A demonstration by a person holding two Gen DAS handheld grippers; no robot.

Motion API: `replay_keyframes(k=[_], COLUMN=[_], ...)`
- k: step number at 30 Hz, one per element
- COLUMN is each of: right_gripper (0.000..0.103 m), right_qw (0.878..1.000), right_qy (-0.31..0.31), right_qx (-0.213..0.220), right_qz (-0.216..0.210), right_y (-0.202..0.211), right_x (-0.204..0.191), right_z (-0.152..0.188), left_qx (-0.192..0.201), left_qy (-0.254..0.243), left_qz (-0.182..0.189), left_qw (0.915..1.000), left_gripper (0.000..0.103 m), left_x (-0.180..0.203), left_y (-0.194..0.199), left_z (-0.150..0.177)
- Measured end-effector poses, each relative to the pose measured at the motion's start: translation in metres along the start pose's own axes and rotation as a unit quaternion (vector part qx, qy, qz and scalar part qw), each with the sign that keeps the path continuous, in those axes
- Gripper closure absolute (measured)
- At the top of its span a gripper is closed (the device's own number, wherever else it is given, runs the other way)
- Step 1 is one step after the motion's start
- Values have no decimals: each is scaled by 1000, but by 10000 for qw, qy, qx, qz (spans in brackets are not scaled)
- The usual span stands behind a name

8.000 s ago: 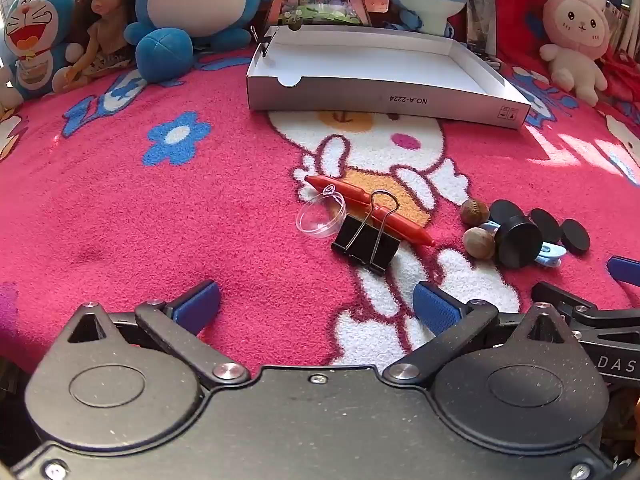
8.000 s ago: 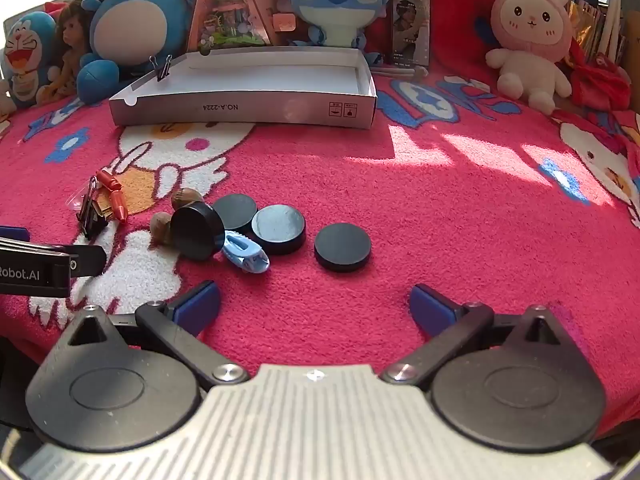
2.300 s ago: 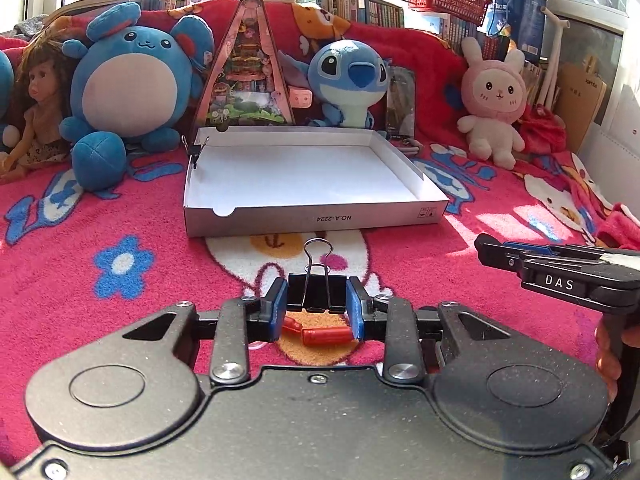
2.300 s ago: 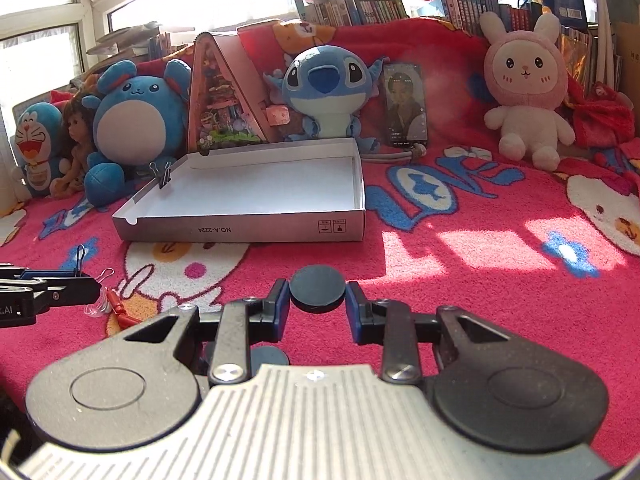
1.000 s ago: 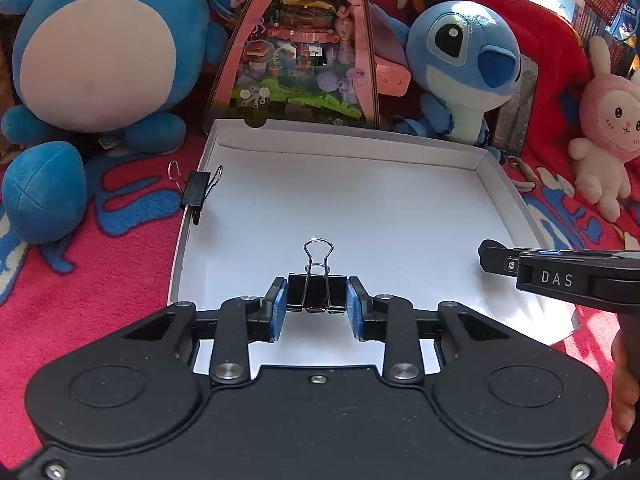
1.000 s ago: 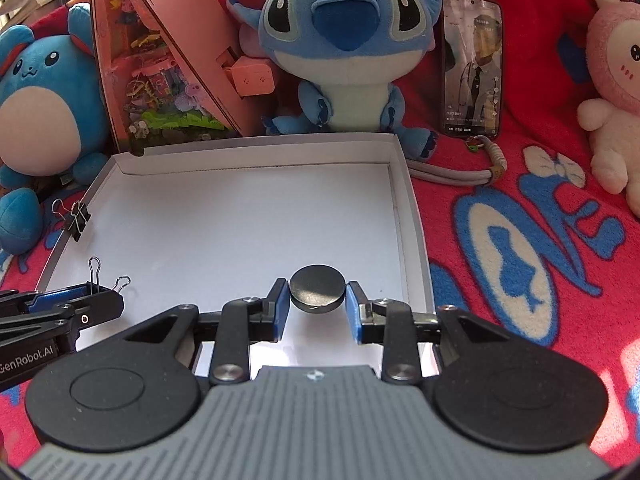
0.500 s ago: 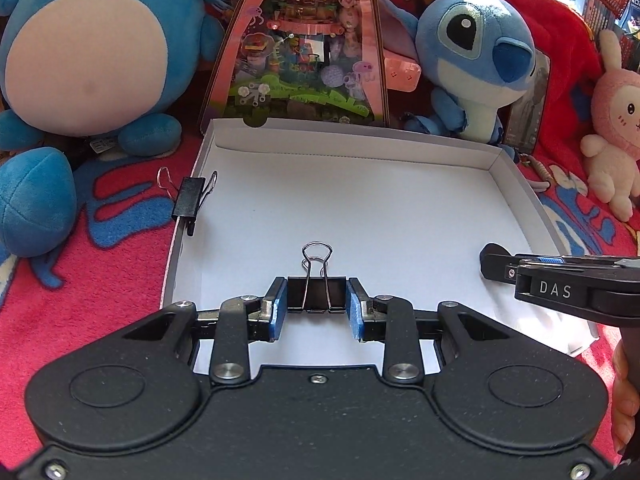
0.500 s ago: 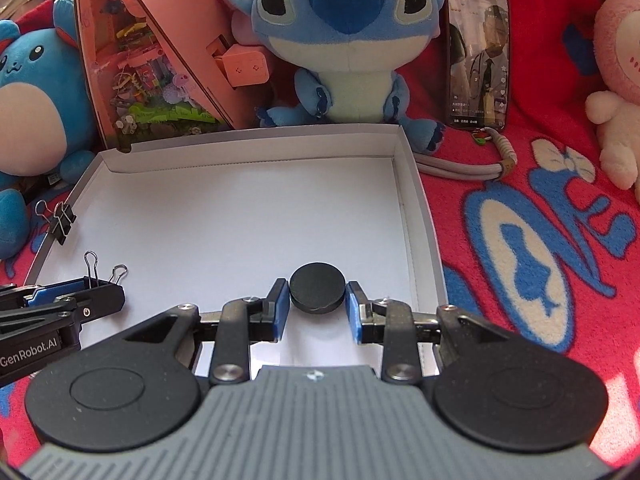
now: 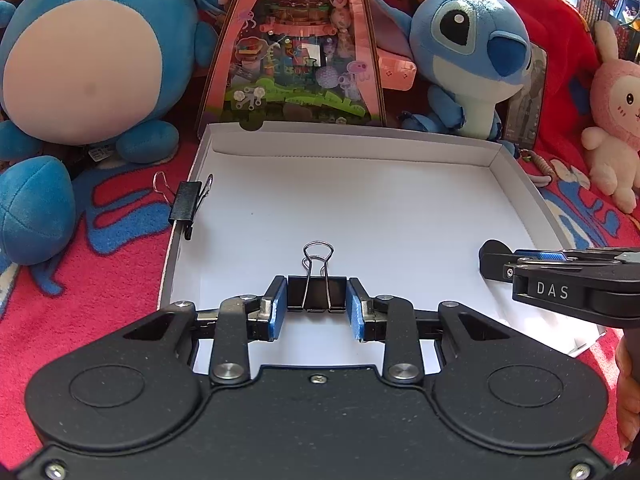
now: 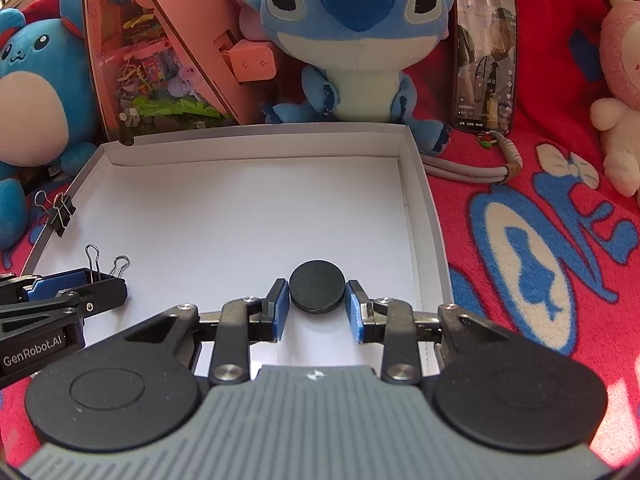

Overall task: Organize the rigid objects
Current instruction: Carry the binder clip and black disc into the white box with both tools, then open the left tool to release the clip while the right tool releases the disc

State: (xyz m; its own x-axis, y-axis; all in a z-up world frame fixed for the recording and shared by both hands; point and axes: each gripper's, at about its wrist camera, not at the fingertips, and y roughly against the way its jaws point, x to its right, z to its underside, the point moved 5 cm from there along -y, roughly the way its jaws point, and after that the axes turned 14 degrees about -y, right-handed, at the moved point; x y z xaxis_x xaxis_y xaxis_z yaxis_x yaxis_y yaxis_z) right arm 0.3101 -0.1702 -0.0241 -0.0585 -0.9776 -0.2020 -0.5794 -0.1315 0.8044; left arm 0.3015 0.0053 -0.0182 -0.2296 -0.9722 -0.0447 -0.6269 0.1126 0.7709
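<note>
A shallow white cardboard box [image 9: 516, 184] lies open on the red blanket. My left gripper [image 9: 317, 300] is over the box's near left part with a black binder clip [image 9: 317, 292] between its blue pads; small gaps show at both sides of the clip. My right gripper [image 10: 317, 300] is over the box's near right part [image 10: 416, 184] with a black round disc [image 10: 317, 286] between its pads, also with slight gaps. Each gripper shows in the other's view: the right one [image 9: 496, 258], the left one [image 10: 100, 280].
A second black binder clip [image 9: 186, 202] is clipped on the box's left wall. Plush toys [image 9: 472, 60], a pink triangular display house [image 9: 296, 52] and a phone [image 10: 484, 56] stand behind the box. A grey cord [image 10: 472, 170] lies by its far right corner.
Both grippers' pads have parted slightly from the clip and the disc, which now sit lower over the box floor. Both grippers have edged a little forward.
</note>
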Motion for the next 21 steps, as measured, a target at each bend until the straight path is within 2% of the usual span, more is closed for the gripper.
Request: replay_keyframes(k=[5,7,8,13,21], right_gripper=[63,53,52,44,36], right_qw=[10000,10000,10000,9999,9999], right_qy=[50,50,52,52,106], right_qx=[37,39,40,52,70], right_qz=[0,10,8,-84,-93], right_y=[0,0,0,1,3], right_x=[1,1,1,0,0], right_z=[2,2,2,3,5], left_qx=[12,14,14,24,119], left_qy=[-34,-45,-51,-37,-241], left_qz=[-28,-38,-42,-51,-140], left_qw=[10000,10000,10000,10000,9995], left_gripper=[73,73,72,62,48], left_x=[1,1,1,1,3], left_y=[0,0,0,2,11], left_z=[0,0,0,0,1])
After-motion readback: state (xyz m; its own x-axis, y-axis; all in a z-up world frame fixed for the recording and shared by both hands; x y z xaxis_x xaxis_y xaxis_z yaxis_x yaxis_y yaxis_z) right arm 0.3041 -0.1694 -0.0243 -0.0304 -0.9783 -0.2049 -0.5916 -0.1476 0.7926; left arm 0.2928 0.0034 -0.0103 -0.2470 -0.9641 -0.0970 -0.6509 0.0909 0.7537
